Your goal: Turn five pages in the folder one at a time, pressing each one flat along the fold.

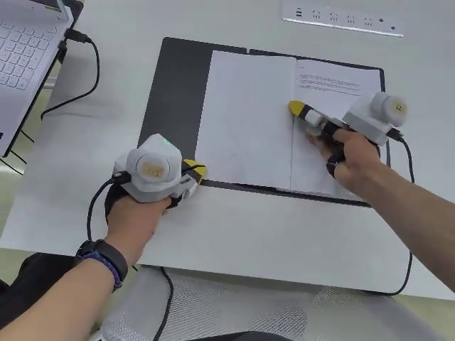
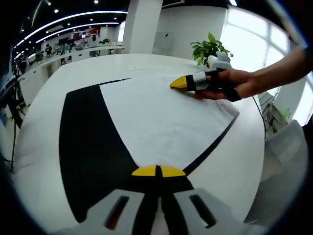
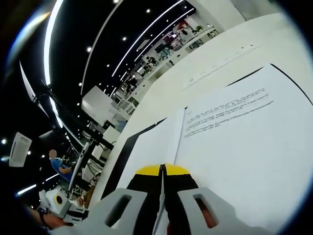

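A laptop (image 1: 21, 50) sits open at the far left corner of a white table (image 1: 270, 234), with a black cable (image 1: 97, 71) plugged into its side and looping toward the left edge. A power strip (image 1: 341, 18) lies along the far edge. A mesh chair (image 1: 234, 312) sits below the near edge. Beyond the table, a potted plant (image 2: 208, 48) stands beside bright windows (image 2: 254, 34), and a strip light (image 3: 50, 39) curves overhead.

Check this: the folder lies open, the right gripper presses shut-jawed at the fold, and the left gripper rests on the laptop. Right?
Not quite. The left gripper isn't on the laptop; the head view shows its shut tips at the near edge of the folder. The rest stands: the folder lies open and the right gripper presses shut-jawed at the fold.
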`<state>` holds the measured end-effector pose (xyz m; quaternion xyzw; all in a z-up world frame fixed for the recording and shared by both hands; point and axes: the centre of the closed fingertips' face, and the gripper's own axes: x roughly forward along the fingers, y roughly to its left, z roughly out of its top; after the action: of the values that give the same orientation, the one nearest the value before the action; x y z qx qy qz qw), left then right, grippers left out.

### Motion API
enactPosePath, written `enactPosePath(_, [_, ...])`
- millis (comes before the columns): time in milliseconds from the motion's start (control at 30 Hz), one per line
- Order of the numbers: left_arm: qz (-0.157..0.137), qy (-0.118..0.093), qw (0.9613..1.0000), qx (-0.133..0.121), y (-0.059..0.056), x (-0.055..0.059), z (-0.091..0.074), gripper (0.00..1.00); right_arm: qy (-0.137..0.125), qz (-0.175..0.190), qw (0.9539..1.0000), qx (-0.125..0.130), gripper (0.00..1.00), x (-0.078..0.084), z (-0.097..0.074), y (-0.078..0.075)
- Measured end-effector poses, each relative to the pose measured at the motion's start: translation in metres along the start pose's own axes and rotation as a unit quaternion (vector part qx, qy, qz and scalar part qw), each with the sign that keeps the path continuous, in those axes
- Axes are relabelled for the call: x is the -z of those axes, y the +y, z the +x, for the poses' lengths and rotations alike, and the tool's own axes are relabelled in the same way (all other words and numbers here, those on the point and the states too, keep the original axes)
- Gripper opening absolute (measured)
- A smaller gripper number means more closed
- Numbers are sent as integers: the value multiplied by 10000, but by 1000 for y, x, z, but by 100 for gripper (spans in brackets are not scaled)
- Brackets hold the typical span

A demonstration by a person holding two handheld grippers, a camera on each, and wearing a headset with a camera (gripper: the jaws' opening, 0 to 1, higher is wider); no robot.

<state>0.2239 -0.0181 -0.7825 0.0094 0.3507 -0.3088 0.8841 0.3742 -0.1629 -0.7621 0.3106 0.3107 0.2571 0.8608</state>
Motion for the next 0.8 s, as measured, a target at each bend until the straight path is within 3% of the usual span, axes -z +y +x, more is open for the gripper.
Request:
enactPosePath(133, [-76, 15, 10000, -3, 1, 0, 0, 0, -141, 120, 9998, -1, 0, -6, 5, -2])
enactPosePath(200, [-91, 28, 10000, 1, 3, 0, 2, 0, -220, 192, 9996, 5, 0, -12, 10, -10])
enactPosePath(433, [-112, 29, 9999, 5, 5, 2, 4, 0, -473, 354, 9983, -1, 0, -20, 18, -10])
enactPosePath(667, [-124, 40, 9999, -16, 5, 4, 5, 0, -577, 390, 9976, -28, 0, -28, 29, -19])
enactPosePath(800, [-100, 57, 9999, -20, 6, 4, 6, 0, -563, 320, 9979, -19, 0, -31, 33, -16])
